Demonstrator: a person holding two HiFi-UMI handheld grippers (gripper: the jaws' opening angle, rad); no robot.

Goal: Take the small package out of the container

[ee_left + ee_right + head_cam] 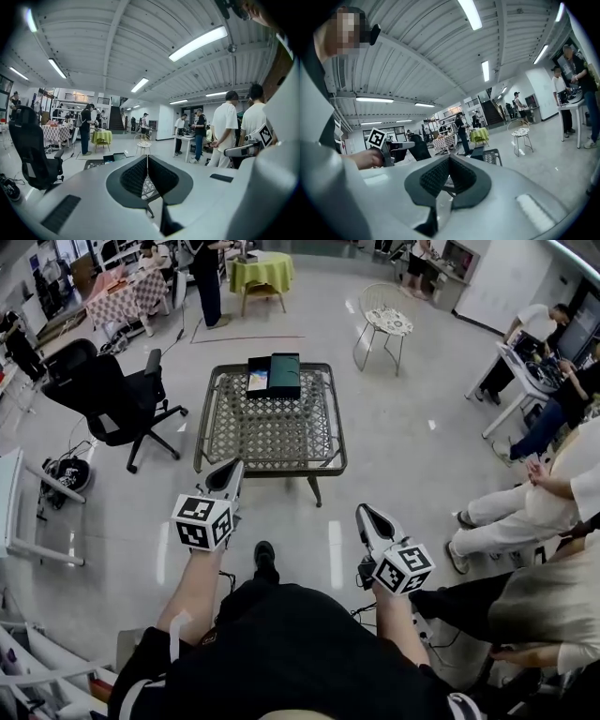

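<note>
A dark green box, the container (285,374), lies at the far edge of a low wicker table (270,432), with a small dark package (258,377) at its left side. My left gripper (229,475) hangs shut and empty just short of the table's near left edge. Further back on the right, my right gripper (367,520) is shut and empty too. In the left gripper view the jaws (147,161) meet at their tips, with the table (96,163) far ahead. The right gripper view shows closed jaws (449,163) and the table (493,156) beyond.
A black office chair (105,395) stands left of the table. People sit along the right (525,507), their legs reaching toward me. A white wire chair (384,322) and a green-clothed table (262,273) stand farther off. A white shelf (19,512) is at my left.
</note>
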